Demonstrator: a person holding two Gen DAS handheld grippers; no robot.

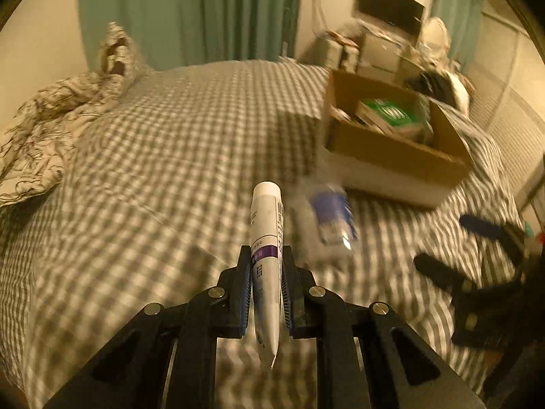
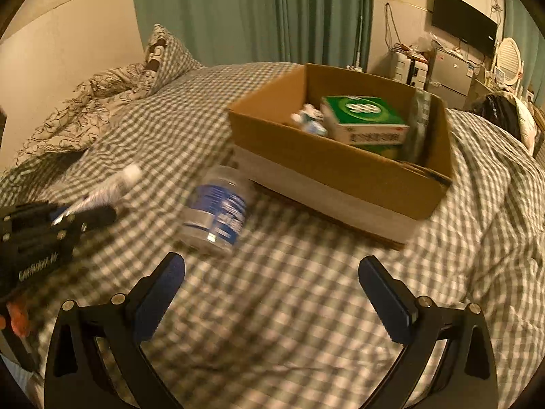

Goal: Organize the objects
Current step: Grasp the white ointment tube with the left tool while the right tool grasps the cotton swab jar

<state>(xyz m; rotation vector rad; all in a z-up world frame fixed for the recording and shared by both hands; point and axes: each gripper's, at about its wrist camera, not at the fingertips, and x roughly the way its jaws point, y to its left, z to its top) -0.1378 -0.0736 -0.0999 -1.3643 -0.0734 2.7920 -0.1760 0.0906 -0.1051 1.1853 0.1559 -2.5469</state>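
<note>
Right gripper (image 2: 270, 293) spread wide, empty; left gripper (image 1: 266, 272) clamping tube (image 1: 267, 238).
Bottle (image 2: 216, 209) just ahead-left of right gripper, lying lengthwise beside box (image 2: 340, 170).

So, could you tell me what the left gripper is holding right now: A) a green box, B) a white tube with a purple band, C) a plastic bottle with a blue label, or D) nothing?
B: the left gripper is shut on the white tube, while the bottle lies on the bed.
</note>
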